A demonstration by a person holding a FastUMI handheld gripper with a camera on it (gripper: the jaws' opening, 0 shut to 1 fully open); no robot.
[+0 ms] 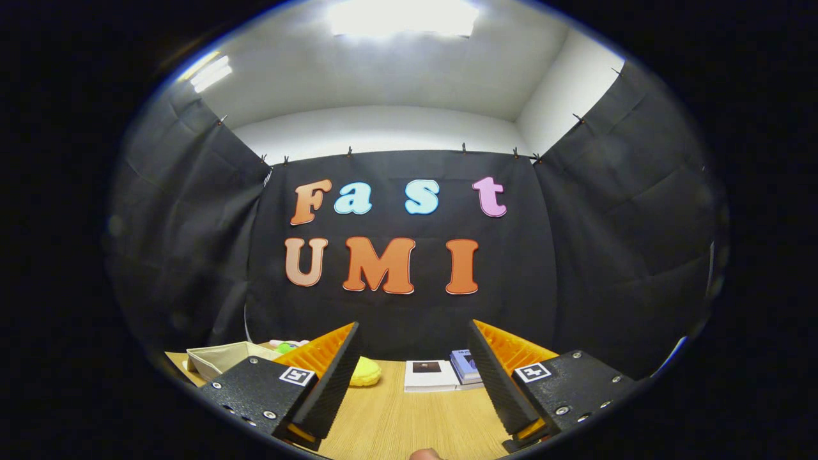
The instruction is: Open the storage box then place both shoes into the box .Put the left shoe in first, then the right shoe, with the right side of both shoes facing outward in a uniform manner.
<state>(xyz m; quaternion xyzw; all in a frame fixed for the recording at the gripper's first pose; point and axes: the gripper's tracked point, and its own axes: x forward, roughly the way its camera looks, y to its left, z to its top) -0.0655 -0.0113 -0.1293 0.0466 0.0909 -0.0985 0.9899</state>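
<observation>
A pale, open-topped box (227, 359) is seen on the table (396, 421), beyond the left finger of the gripper (414, 377), whose fingers are spread apart.

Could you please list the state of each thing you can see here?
Tongs: open, held level above the table, nothing between the fingers.
Tray: upright on the table, looks empty.
Yellow toy: lying on the table beyond the fingers.
Books: closed, lying flat side by side.
Table: bare between the fingers.
</observation>
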